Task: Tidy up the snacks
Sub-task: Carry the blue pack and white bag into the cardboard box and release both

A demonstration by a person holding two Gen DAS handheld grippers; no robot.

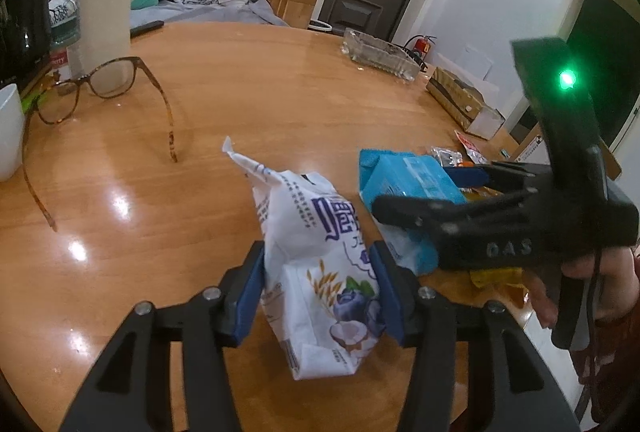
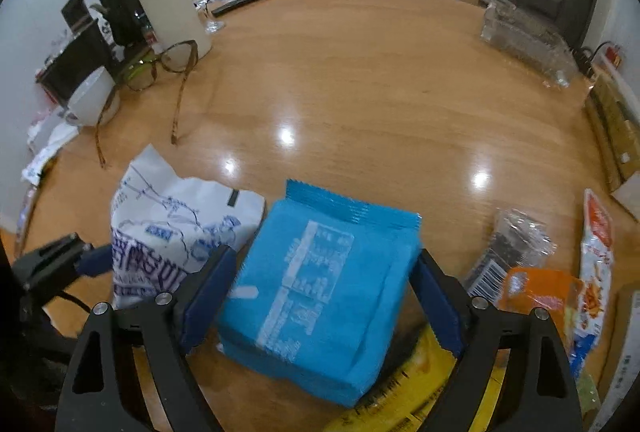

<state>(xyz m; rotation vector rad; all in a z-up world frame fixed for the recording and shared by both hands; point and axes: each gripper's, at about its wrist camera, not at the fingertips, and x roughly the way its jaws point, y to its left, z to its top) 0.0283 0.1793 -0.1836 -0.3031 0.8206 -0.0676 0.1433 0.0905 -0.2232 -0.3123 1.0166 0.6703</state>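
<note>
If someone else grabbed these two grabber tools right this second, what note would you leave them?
Left gripper: shut on the white snack bag, standing on the wooden table.
Right gripper: jaws straddle the blue snack pack; the pads look slightly clear of it, so treat it as not gripped.
The two packs sit side by side.
Other snacks wait on the right: orange packet, clear packet, red-and-white packet, yellow pack under the blue one.
Done: hard to tell. Left: group the rest.

Yellow packet [image 2: 420, 404] mostly hidden under blue packet [image 2: 320, 292].
</note>
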